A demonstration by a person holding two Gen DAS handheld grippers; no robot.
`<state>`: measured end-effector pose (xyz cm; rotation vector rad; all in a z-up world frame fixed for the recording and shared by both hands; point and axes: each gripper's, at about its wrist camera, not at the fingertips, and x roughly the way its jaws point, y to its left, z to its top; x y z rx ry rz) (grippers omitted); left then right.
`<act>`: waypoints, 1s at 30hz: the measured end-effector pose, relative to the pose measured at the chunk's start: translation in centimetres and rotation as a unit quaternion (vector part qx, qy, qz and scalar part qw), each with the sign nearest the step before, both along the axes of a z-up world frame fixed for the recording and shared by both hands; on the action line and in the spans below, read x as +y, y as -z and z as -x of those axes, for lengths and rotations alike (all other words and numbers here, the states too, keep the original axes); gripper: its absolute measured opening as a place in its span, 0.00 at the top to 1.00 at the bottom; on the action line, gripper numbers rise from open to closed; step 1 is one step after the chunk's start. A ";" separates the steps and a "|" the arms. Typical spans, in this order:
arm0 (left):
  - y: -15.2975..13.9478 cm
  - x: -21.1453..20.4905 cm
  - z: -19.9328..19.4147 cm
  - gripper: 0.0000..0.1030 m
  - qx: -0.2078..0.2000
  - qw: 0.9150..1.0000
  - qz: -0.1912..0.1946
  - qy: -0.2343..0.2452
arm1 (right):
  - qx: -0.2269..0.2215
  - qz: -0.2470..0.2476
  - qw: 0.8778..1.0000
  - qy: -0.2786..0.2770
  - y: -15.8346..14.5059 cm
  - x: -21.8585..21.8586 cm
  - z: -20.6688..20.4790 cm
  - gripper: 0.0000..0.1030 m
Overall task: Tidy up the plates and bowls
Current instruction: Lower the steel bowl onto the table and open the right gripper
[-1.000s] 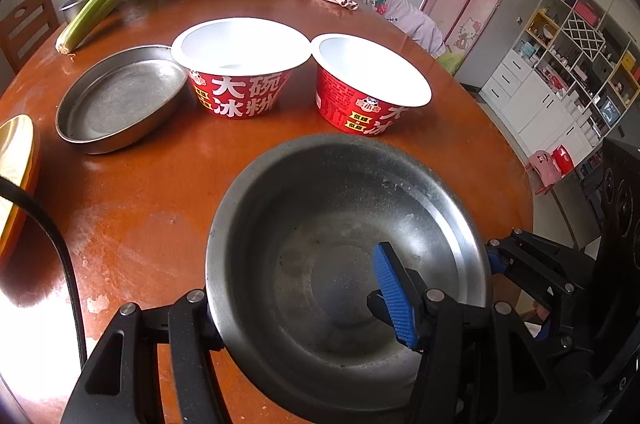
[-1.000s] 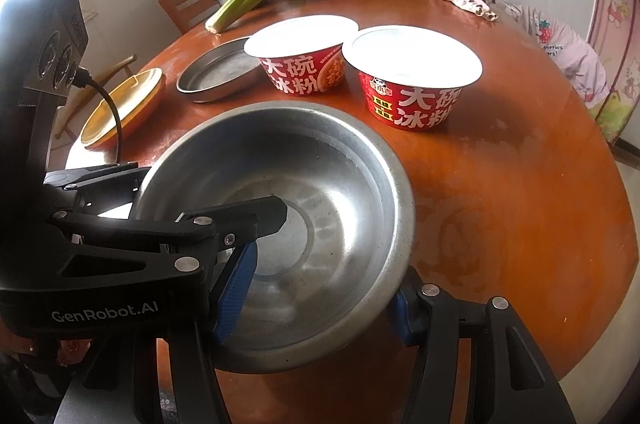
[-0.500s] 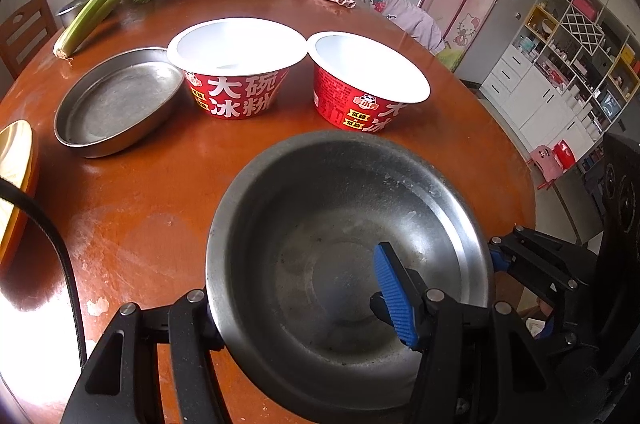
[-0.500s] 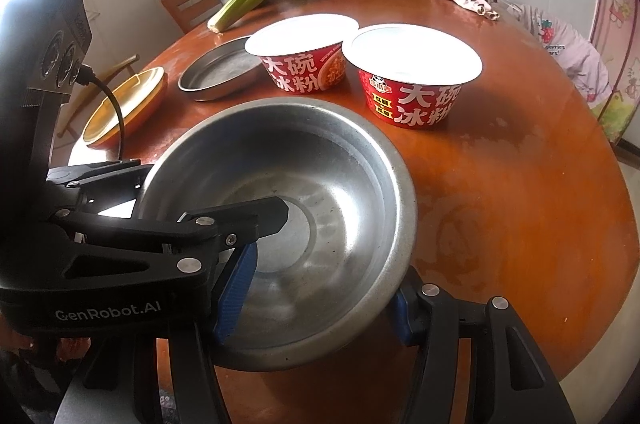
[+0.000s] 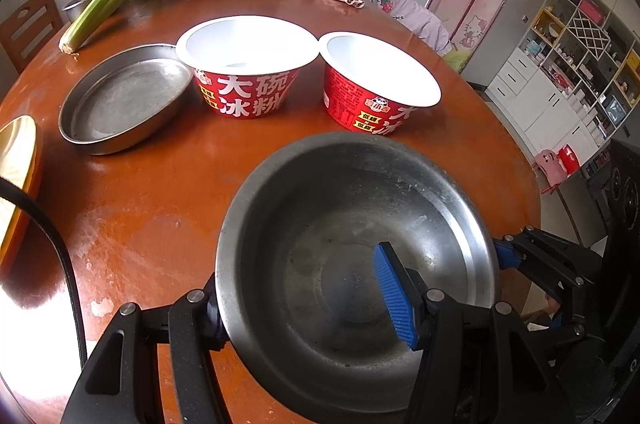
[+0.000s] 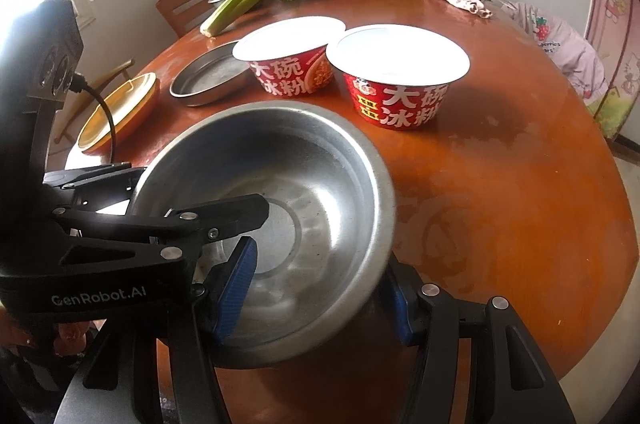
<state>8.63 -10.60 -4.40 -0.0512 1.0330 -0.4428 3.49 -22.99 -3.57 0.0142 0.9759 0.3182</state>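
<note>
While both your grippers, left and right, clamp the steel bowl's rim, it hangs above the round wooden table.

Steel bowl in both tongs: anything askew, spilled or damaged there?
No spill or damage shows. The steel bowl is empty and tilted, its far rim higher. Both tongs grip its rim, one pad inside and one outside: left tongs, right tongs. The paper bowls beyond stand upright.

Both wrist views (close) face across the table; shared.
</note>
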 end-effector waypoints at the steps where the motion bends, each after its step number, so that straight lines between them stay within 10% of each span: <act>1: -0.1 0.1 0.1 0.42 -0.001 1.000 0.004 0.000 | -0.001 -0.001 1.000 0.001 0.0 -0.1 0.1 0.41; 30: -1.1 3.1 0.9 0.41 -0.018 0.999 0.000 -0.035 | -0.018 -0.002 1.000 0.017 -0.7 -1.1 -0.2 0.41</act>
